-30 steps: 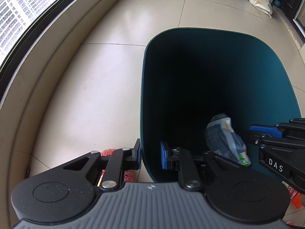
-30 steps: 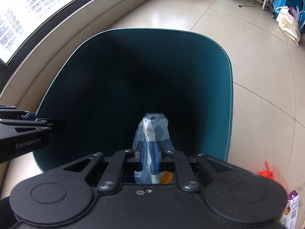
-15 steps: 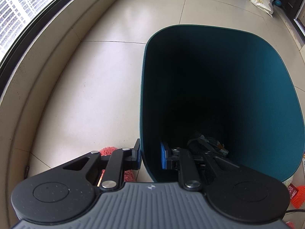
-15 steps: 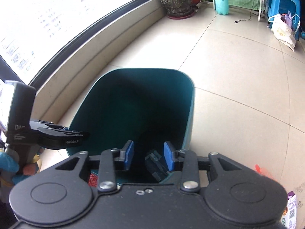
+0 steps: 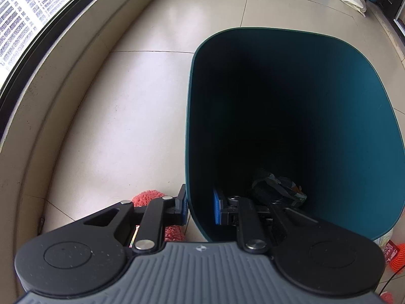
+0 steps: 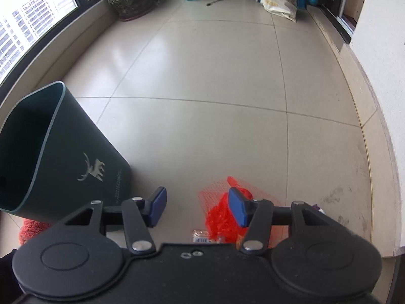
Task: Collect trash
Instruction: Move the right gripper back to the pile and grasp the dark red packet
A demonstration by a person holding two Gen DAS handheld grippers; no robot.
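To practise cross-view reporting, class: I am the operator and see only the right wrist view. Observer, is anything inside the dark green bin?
Observer: Yes. A crumpled wrapper lies at the bottom of the bin.
Operator: The bin looks tilted from here. What is holding it?
Observer: The left gripper is clamped on its near wall, with one finger inside and one outside.

left wrist: close, into bin (image 5: 291, 126) | right wrist: floorward | shared: bin (image 6: 50, 152)
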